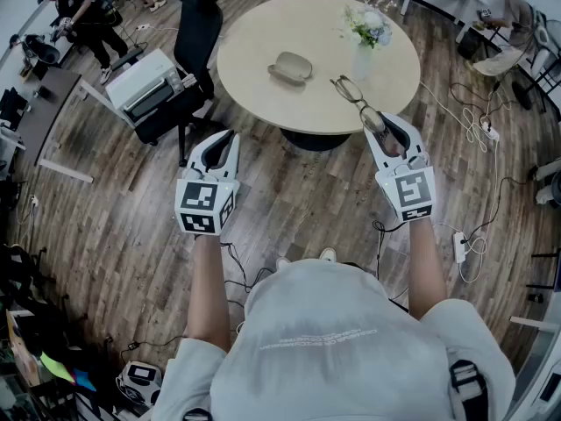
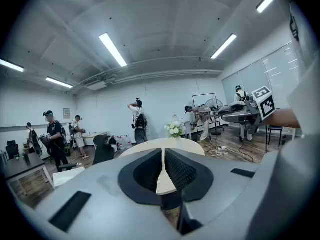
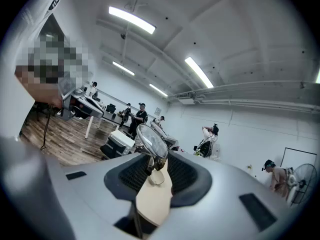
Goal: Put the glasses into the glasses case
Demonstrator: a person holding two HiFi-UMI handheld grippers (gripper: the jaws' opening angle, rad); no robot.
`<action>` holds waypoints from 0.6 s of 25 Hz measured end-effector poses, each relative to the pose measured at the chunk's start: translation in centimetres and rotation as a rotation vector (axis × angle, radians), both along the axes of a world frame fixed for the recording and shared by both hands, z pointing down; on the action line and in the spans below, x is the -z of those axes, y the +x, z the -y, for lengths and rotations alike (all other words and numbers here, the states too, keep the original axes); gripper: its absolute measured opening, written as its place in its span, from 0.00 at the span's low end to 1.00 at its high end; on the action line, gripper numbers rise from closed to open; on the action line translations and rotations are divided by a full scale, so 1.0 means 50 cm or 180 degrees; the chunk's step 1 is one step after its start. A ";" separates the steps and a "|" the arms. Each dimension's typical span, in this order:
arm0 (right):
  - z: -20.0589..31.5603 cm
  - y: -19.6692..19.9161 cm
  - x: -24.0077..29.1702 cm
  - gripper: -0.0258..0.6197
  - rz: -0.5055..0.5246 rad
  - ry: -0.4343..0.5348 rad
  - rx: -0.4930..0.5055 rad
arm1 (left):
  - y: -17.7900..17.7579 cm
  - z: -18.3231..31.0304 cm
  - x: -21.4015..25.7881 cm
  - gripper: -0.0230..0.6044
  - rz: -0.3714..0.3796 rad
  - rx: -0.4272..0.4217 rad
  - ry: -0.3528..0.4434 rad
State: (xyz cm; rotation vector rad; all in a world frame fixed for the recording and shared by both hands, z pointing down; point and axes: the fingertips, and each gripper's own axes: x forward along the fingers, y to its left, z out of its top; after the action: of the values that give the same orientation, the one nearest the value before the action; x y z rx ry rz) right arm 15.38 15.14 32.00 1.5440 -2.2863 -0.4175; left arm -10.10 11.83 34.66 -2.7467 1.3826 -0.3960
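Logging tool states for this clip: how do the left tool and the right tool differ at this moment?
The right tool is shut on the glasses, gripping them near one lens; the left tool is shut on nothing. The right tool reaches the round table's near edge, with the glasses out over the tabletop; the left tool is over the floor, short of the table. Both point toward the table.

Bright ceiling strips; fisheye-warped edges

Near end of the glasses (image 1: pixel 357 100) vanishes inside the right claw (image 1: pixel 387 129), hidden from above. Glasses case (image 1: pixel 290 67) on the surface (image 1: pixel 259 33): too small to tell open from closed.
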 end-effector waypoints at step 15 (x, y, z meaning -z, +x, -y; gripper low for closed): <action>0.009 0.078 -0.017 0.22 0.0184 -0.0027 0.0220 | 0.110 -0.005 -0.023 0.08 0.0049 0.0030 -0.0069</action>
State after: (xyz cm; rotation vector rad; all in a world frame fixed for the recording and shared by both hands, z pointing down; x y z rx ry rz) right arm 19.28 14.69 32.86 1.4950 -2.3879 -0.3852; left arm -4.58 12.10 35.82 -2.7491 1.3966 -0.4342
